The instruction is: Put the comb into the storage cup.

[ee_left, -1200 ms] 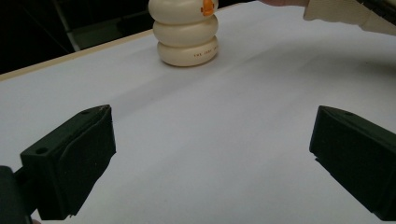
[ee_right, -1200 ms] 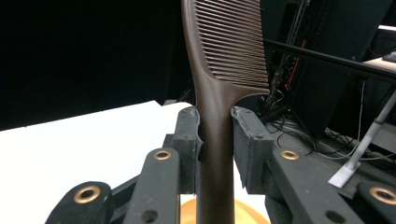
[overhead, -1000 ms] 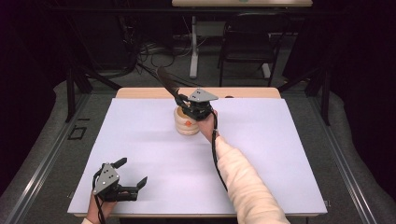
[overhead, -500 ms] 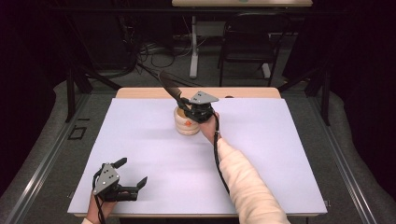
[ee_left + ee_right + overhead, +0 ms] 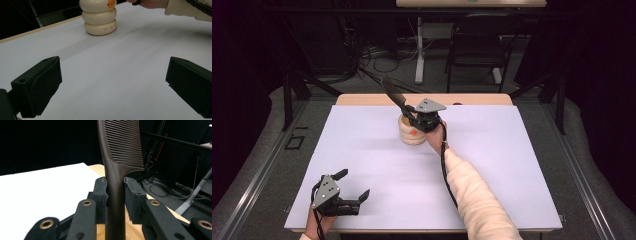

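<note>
A white sheet [image 5: 362,165] covered the table in a dark room. At lower left of the high view the left gripper [image 5: 354,187] rested with jaws spread, holding nothing. At centre, the right gripper [image 5: 414,116] clamped a dark comb [image 5: 117,170] by its handle over the cream ribbed holder [image 5: 411,132]; keeping the comb upright and centred would likely help it drop in cleanly

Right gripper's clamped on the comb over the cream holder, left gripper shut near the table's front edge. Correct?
Not quite. The left gripper is open: the left gripper view shows its jaws wide apart over the bare table. The rest holds: the right gripper clamps the comb over the cream holder.
</note>
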A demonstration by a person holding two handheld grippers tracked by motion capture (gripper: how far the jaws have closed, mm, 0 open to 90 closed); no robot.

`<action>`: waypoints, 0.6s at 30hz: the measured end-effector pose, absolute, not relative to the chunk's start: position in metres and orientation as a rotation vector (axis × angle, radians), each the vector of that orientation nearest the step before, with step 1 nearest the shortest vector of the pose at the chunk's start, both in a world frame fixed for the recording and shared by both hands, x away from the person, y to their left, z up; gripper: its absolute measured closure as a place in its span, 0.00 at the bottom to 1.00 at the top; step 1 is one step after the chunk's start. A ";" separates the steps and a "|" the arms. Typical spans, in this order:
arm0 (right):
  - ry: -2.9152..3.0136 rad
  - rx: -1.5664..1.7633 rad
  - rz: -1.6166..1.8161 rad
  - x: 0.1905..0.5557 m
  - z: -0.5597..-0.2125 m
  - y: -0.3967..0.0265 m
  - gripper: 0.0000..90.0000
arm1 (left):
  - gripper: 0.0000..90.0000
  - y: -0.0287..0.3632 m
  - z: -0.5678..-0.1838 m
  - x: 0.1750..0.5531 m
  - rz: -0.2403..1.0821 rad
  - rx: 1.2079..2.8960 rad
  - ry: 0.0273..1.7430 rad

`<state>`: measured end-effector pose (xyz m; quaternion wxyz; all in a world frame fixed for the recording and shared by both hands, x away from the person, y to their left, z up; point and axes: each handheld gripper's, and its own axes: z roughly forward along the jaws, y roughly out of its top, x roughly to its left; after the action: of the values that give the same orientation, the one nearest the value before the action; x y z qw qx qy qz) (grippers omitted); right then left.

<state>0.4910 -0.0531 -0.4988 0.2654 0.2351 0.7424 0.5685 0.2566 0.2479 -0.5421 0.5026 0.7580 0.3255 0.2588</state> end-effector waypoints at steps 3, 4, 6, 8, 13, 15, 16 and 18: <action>2.011 0.627 1.528 0.492 -0.501 -0.051 0.80 | 0.00 0.248 -0.542 0.257 0.625 1.831 0.786; 2.014 0.627 1.529 0.492 -0.502 -0.051 0.80 | 0.00 0.248 -0.542 0.257 0.626 1.831 0.786; 2.020 0.635 1.523 0.492 -0.504 -0.050 0.80 | 0.00 0.248 -0.542 0.257 0.626 1.832 0.786; 2.026 0.638 1.520 0.493 -0.505 -0.050 0.80 | 0.00 0.248 -0.542 0.257 0.625 1.834 0.784; 2.057 0.645 1.490 0.495 -0.510 -0.050 0.80 | 0.00 0.248 -0.542 0.257 0.626 1.831 0.786; 2.069 0.655 1.484 0.496 -0.512 -0.052 0.80 | 0.00 0.248 -0.542 0.257 0.626 1.832 0.786; 2.074 0.664 1.481 0.496 -0.513 -0.052 0.80 | 0.00 0.248 -0.542 0.257 0.627 1.831 0.786; 2.092 0.669 1.463 0.496 -0.514 -0.053 0.80 | 0.00 0.248 -0.542 0.257 0.625 1.832 0.786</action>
<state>0.4961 -0.0535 -0.5140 0.2487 0.2454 0.7680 0.5368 0.2568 0.2476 -0.5425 0.5023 0.7582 0.3252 0.2589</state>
